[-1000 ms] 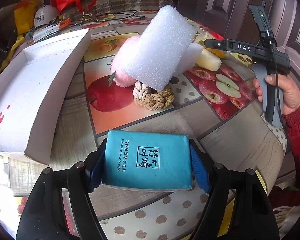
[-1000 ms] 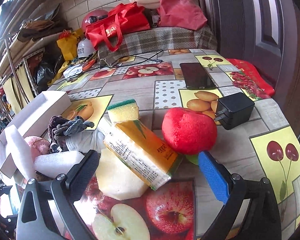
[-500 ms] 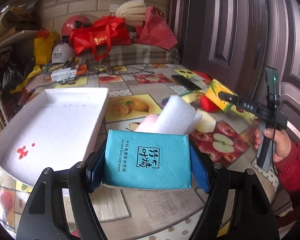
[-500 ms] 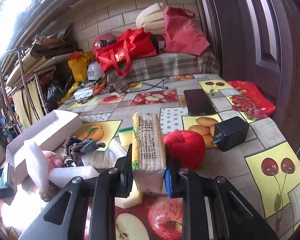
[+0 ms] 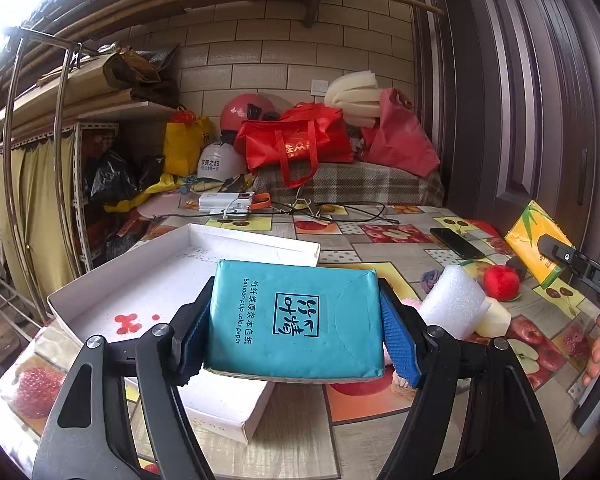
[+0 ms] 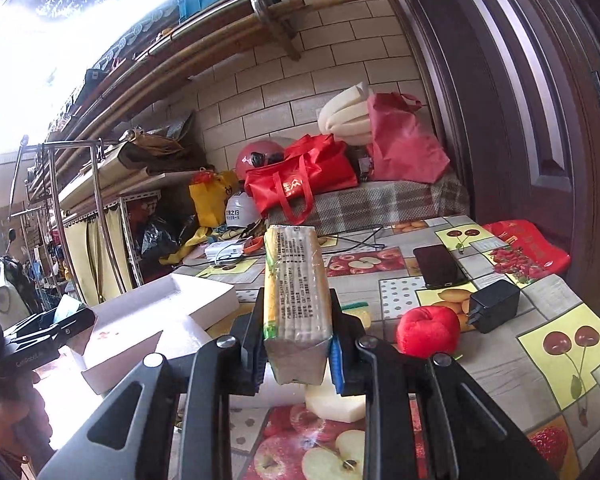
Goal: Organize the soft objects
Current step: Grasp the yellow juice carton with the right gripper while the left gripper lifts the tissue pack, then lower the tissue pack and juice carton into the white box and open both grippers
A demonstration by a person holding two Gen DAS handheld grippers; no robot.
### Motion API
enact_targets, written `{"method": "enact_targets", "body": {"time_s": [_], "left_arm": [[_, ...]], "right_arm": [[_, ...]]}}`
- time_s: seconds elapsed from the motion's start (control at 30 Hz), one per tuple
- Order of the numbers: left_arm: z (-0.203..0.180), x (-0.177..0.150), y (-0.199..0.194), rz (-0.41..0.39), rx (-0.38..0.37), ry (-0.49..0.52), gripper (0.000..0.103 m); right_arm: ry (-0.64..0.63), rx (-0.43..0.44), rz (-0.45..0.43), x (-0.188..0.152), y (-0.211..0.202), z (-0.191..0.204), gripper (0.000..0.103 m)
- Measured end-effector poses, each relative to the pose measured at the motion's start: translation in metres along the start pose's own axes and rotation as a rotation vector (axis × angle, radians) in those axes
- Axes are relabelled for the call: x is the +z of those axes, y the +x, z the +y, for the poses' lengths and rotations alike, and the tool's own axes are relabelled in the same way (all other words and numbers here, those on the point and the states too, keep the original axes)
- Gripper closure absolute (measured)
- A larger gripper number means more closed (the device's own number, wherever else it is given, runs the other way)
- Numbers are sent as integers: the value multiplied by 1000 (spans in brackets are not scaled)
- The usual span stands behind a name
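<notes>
My left gripper is shut on a teal tissue pack, held above the near corner of the white cardboard box. My right gripper is shut on a yellow tissue pack, lifted off the table with its narrow side facing me; the same pack shows at the right of the left wrist view. On the fruit-print table lie a white foam block, a red plush apple, a pale sponge piece and a green-topped sponge.
A black charger and a phone lie right of the plush apple. Red bags, helmets and cables crowd the table's far end. A dark door stands close on the right, a metal rack on the left.
The right gripper went from open around the yellow pack to shut on it and lifted it. The left gripper rose and tilted up with the teal pack, toward the white box.
</notes>
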State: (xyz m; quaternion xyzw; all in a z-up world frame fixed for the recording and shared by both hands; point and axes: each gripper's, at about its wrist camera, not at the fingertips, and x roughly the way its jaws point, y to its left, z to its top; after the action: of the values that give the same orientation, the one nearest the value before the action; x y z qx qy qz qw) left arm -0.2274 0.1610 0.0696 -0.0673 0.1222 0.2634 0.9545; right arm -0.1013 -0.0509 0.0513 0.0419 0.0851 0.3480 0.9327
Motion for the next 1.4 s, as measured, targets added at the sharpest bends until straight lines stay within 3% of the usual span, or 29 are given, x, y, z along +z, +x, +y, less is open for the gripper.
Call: {"method": "enact_targets", "body": {"time_s": [0.27,0.57,0.93,1.13,1.4], "left_arm": [[18,-1,-15,-54,74,0,28],[56,-1,-13,-48,160,-25,28],[96,6,17,15,206,-55,28],[122,5,51,99,244,-90,28],[132,10,63,81,250,-90,28]], "right_arm": [[-43,35,-4,-3,8,26,79],[-135,99,17,-9,29,69,79],[-225,187,64,-20,61,130,79],[-224,210,114,-25,89,153,79],[-197,204,142,-27,113,165,79]]}}
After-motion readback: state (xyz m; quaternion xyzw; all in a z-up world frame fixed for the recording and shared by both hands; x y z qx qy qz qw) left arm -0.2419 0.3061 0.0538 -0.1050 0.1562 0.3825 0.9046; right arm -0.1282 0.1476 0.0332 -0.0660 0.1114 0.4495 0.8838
